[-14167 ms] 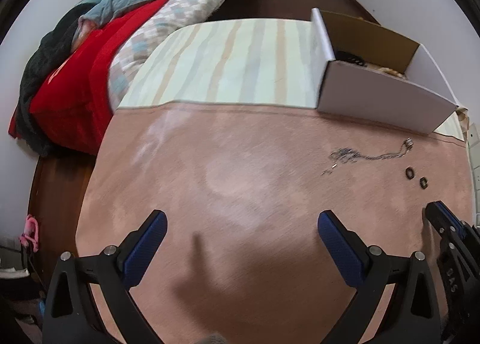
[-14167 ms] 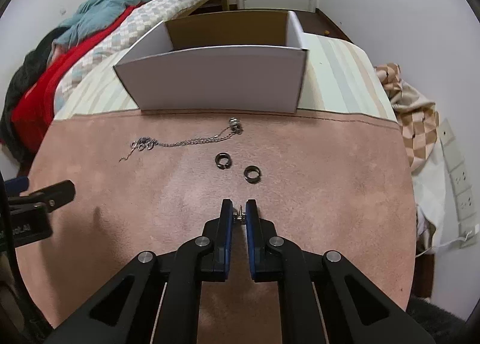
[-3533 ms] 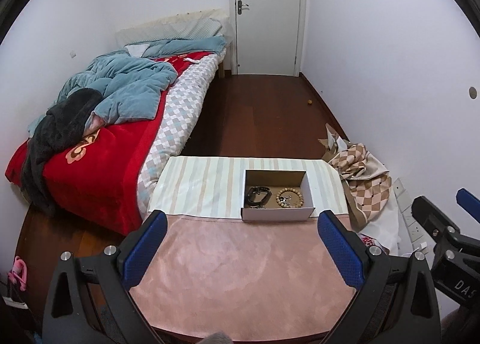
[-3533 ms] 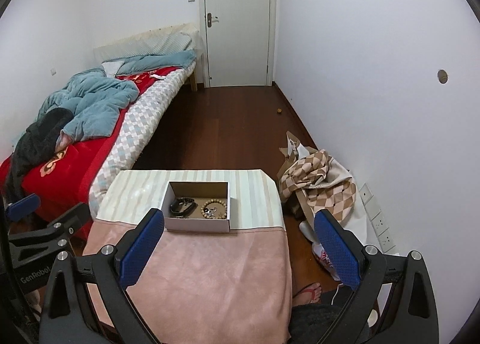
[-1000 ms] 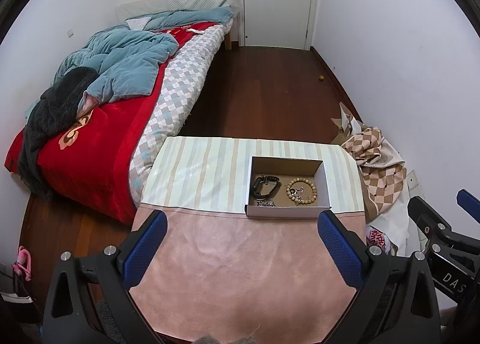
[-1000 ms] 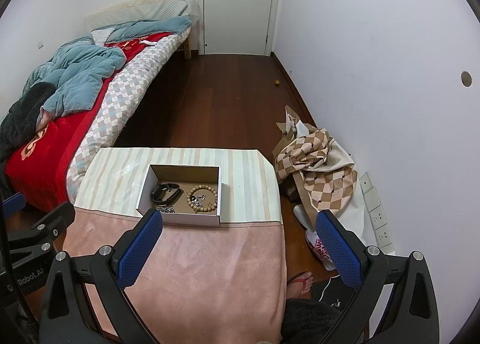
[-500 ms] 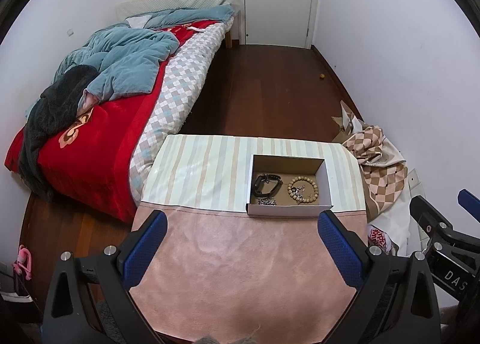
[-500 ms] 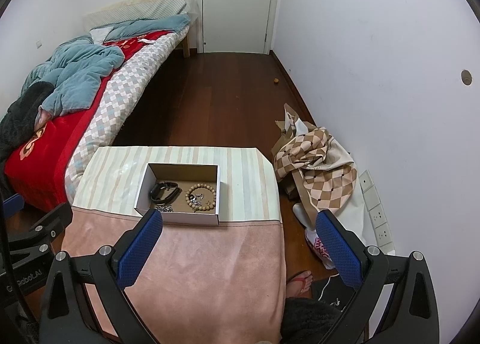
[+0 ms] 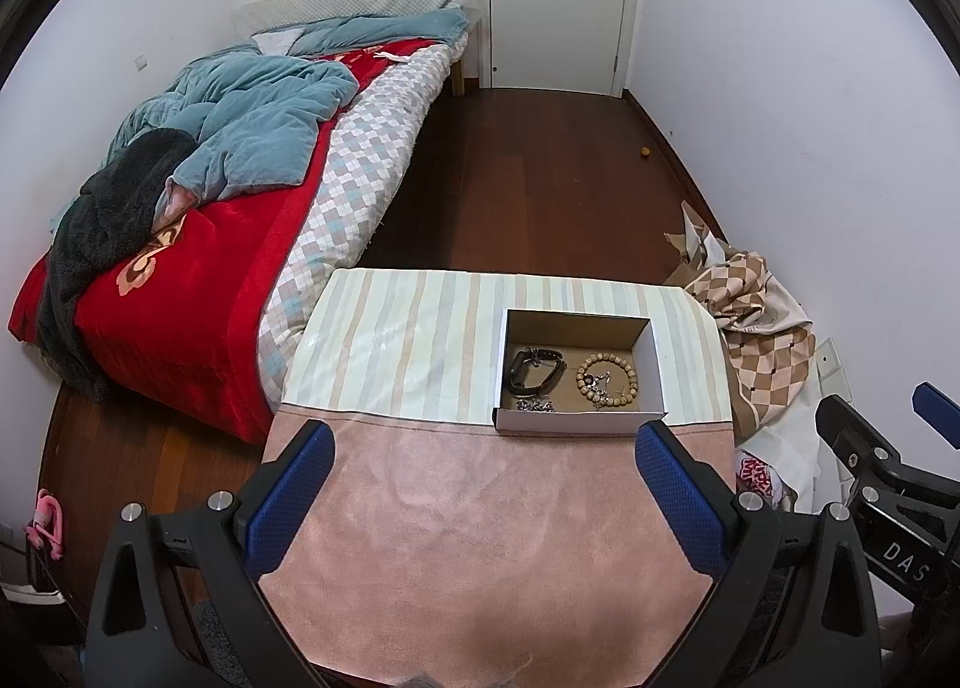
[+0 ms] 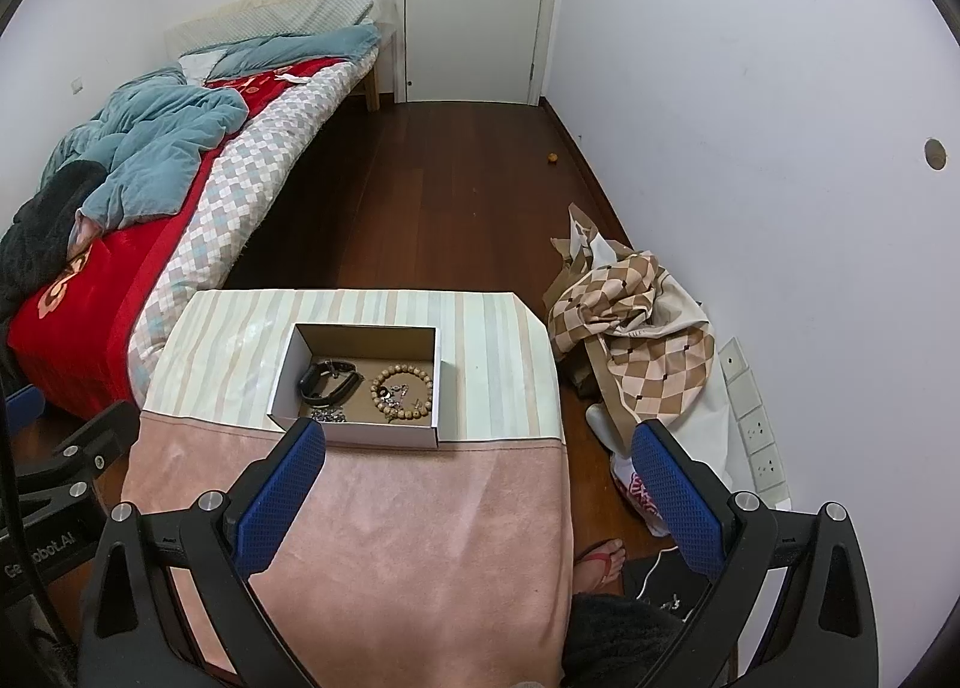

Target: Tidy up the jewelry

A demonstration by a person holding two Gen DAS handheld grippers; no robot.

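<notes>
A white cardboard box (image 9: pixel 579 422) (image 10: pixel 354 431) sits on the table where the striped cloth meets the pink cloth. Inside lie a black band (image 9: pixel 536 370) (image 10: pixel 327 379), a wooden bead bracelet (image 9: pixel 606 382) (image 10: pixel 402 385) with small metal pieces inside its ring, and a silver chain (image 9: pixel 536 404) (image 10: pixel 329 415). Both grippers are held high above the table, well back from the box. My left gripper (image 9: pixel 483 487) is open with nothing between its fingers. My right gripper (image 10: pixel 477 487) is likewise open and holds nothing.
The table carries a pink cloth (image 9: pixel 480 532) in front and a striped cloth (image 9: pixel 408 340) behind. A bed with red and teal blankets (image 9: pixel 210 196) lies to the left. Checked fabric and bags (image 10: pixel 630 322) lie on the floor at right. A person's foot in a sandal (image 10: pixel 603 562) shows below.
Since 14 s ago the chain and rings have left the pink cloth and both grippers have risen high, the right one opening. Over the last second the views barely shift.
</notes>
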